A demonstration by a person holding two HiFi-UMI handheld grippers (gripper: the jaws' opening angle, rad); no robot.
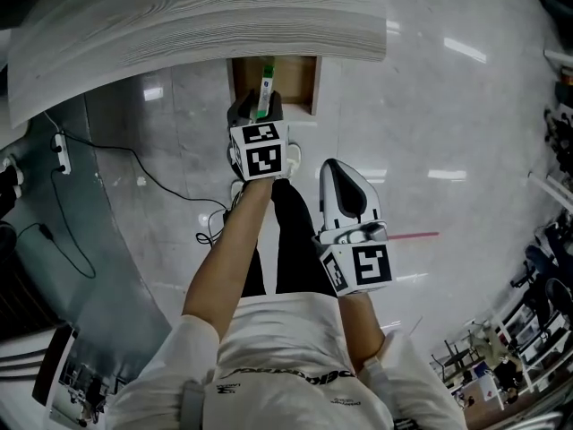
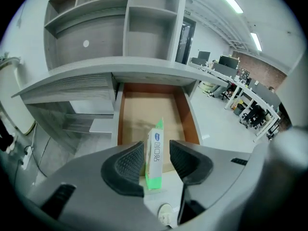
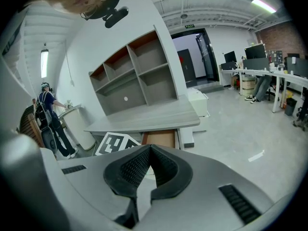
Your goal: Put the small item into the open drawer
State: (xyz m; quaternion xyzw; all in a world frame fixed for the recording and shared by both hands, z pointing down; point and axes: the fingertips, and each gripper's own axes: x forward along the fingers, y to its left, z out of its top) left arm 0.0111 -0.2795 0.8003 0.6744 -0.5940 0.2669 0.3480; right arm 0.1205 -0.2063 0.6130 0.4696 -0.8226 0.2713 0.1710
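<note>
Left gripper (image 2: 157, 153), bottom center, has its jaws spread. The small green-and-white box (image 2: 155, 160) stands loose between them, just above the open drawer (image 2: 185, 112). Right gripper (image 3: 148, 153) is closed with nothing in it.

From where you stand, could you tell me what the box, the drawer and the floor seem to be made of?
Box: probably thin printed card, white and green, with sharp folded edges.
Drawer: seemingly wood or wood-look board, matt brown inside.
Floor: likely polished stone or tile; bright reflections streak it.
</note>
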